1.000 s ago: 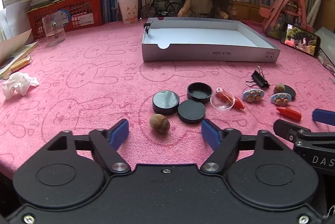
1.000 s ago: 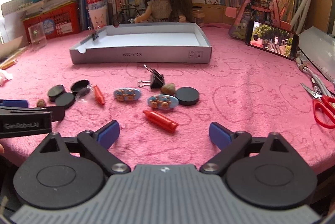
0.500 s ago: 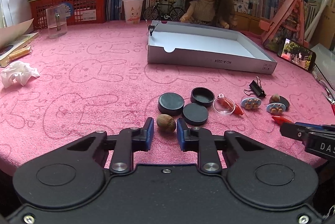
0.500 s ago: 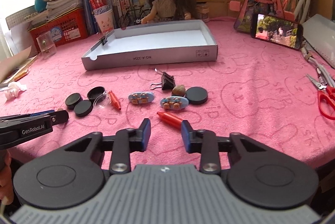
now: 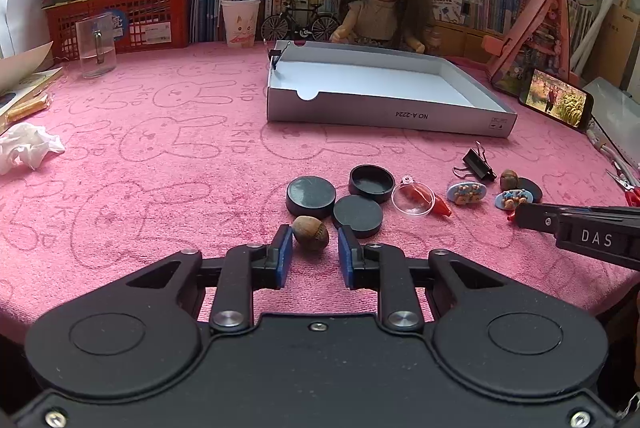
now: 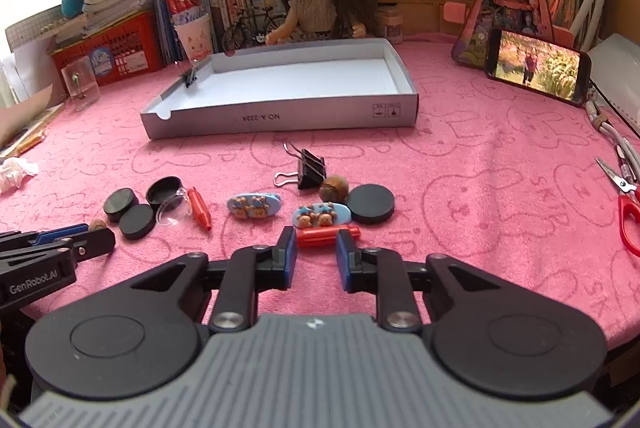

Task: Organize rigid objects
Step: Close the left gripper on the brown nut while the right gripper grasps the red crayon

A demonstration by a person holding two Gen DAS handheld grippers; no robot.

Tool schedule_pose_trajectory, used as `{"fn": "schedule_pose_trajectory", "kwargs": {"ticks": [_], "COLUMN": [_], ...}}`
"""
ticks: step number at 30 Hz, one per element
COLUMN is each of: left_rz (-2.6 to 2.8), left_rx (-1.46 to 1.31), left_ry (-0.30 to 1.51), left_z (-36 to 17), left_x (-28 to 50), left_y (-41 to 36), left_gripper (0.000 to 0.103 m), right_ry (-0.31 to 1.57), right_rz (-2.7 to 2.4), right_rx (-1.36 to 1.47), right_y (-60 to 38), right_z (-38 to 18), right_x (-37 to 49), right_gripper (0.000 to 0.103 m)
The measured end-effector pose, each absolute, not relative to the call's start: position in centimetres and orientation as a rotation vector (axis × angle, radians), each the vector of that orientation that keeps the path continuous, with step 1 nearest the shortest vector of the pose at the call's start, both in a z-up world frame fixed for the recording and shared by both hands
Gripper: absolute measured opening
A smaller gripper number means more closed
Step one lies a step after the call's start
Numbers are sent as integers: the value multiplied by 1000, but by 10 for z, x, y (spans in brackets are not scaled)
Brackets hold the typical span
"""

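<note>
Hardly anything is sorted yet. The shallow grey cardboard box lid [image 5: 390, 115] at the far middle of the pink rabbit-print counter [image 5: 160, 147] has a bare white floor — all I can see on it is a small black clip pinched onto its far left corner.

Everything else lies loose on the cloth in front of it. The left gripper [image 5: 311, 248] is down at the near edge with its blue pads either side of a small brown acorn-like nut [image 5: 311, 232]; there is a gap on the right side, so the jaws are narrowed around it rather than clenched on it. Just beyond sit three round black caps [image 5: 334, 197] in a cluster and a clear plastic dome [image 5: 413, 196] over part of a red crayon.

The right gripper [image 6: 317, 248] stands likewise, its pads flanking a short red crayon [image 6: 326, 235] that lies crosswise between them; whether they touch it I cannot tell. Near it lie two blue oval bear clips [image 6: 288, 208], a second nut, a fourth black cap and a black binder clip [image 6: 311, 168].

So I judge this the very start — two first picks are in hand, and about a dozen pieces remain to go in the box.
</note>
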State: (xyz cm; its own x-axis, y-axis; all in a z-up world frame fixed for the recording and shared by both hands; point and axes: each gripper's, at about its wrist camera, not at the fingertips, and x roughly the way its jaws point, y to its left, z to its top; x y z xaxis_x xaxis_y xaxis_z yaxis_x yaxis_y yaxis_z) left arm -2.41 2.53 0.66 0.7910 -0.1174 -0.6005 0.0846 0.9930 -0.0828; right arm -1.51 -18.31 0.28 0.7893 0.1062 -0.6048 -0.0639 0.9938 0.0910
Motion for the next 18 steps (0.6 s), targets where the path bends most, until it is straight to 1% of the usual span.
{"fn": "schedule_pose_trajectory", "kwargs": {"ticks": [1, 3, 11, 18], "left_rz": [-108, -98, -74, -101], "left_rx": [-46, -20, 38, 100], "left_ry": [646, 629, 590, 550], "left_z": [6, 6, 4, 2], "left_x": [-24, -26, -29, -28], "left_y": [25, 22, 19, 22], "left_gripper": [23, 25, 33, 35], "right_ry": [647, 628, 607, 575], "right_rz": [86, 76, 59, 100], "right_rx": [59, 32, -57, -115], "right_y": [-183, -181, -172, -168], "right_z": [3, 2, -4, -9], "right_x": [-16, -17, -19, -22], "right_gripper": [56, 63, 65, 66]}}
